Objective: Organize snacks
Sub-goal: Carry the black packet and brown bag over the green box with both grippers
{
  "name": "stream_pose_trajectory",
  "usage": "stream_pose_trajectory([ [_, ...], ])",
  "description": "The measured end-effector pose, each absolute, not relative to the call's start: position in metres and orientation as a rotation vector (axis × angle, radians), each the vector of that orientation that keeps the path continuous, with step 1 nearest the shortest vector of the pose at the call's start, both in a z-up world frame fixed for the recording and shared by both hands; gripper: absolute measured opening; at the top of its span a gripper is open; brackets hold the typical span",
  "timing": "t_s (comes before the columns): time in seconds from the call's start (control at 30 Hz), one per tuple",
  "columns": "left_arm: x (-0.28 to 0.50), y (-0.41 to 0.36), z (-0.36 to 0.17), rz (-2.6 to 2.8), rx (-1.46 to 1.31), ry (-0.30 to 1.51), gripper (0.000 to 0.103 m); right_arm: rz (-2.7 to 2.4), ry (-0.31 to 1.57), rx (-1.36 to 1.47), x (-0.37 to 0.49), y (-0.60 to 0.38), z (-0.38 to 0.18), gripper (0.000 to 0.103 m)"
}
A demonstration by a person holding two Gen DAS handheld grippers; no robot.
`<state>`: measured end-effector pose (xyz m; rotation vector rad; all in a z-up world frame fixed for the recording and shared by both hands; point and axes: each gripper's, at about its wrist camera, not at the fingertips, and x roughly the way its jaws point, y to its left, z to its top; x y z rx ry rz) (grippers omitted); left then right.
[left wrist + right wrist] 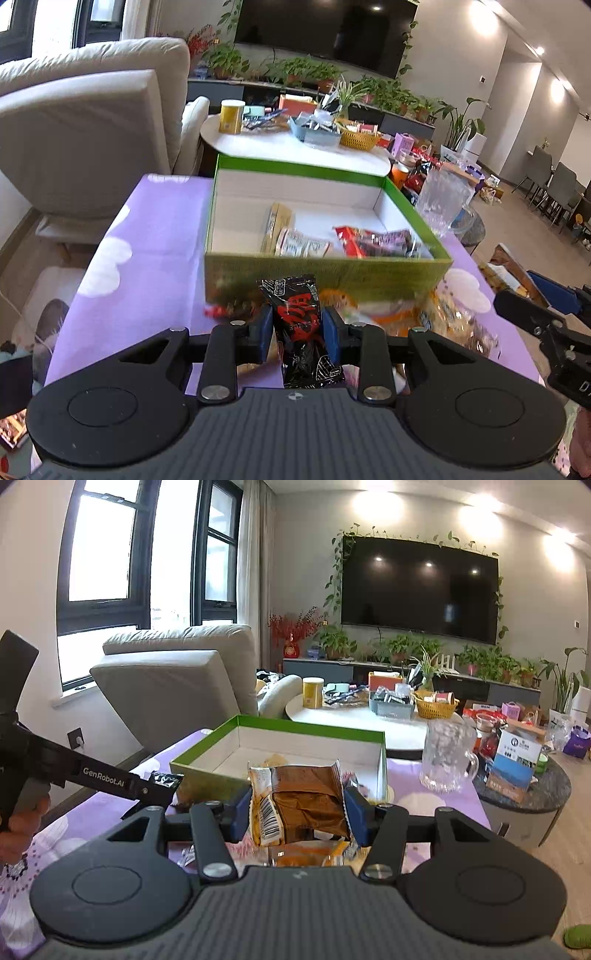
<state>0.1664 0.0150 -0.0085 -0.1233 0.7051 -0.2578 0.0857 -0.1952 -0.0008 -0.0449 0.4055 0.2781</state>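
My left gripper (pixel 297 332) is shut on a black snack packet with red print (pixel 301 325), held upright just in front of the near wall of the green box (pixel 325 271). Inside the box lie several snack packets (pixel 373 242). My right gripper (pixel 297 814) is shut on a brown and yellow snack packet (pixel 303 803), held above the purple tablecloth (pixel 436 797) in front of the green box (pixel 207 771). Loose snacks (pixel 448 321) lie on the cloth below the box's near side. The left gripper also shows at the left of the right wrist view (pixel 153 788).
A clear glass mug (pixel 448 755) stands on the cloth right of the box. Behind it is a white table (pixel 332 716) with baskets and a yellow can. A grey armchair (pixel 177 679) is at the left. A dark round table (pixel 535 794) with packages is at the right.
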Motion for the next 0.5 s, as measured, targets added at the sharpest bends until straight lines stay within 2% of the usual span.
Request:
stream_pose_trajectory([
  [0.5,0.245,0.005,0.0,-0.263,-0.13,0.64,0.027,0.284,0.389,-0.049,0.14,-0.187,0.0,0.055],
])
